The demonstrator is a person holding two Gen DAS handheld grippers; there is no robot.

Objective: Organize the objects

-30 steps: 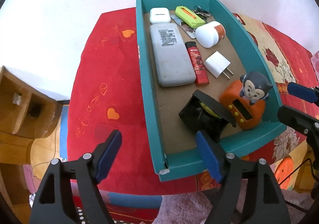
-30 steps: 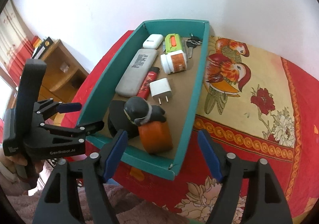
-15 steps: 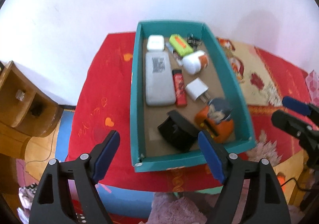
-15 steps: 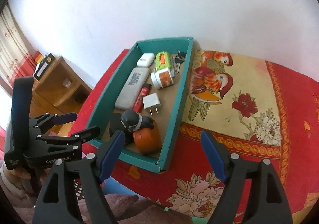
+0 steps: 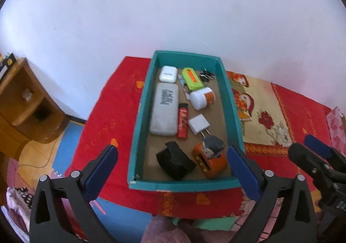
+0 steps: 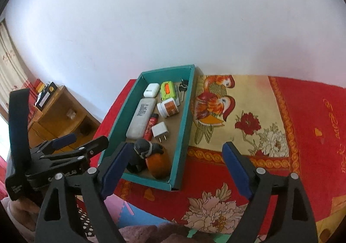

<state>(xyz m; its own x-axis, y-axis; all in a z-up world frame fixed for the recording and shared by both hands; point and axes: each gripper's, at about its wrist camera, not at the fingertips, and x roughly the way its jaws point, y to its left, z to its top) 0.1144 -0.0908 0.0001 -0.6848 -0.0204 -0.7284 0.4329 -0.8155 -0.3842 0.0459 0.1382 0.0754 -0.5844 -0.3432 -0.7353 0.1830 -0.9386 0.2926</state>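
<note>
White wall backs a table under a red patterned cloth (image 6: 281, 113), where a teal cardboard tray (image 5: 141, 113) holds the sorted items. Near its front wall, an orange clock with a grey monkey figure (image 5: 210, 154) partly hides behind the right gripper (image 6: 173, 163)'s finger; the black object (image 5: 175, 162) beside it is possibly a pouch. Left gripper (image 5: 173, 163) and right gripper hover spread wide, empty.
</note>
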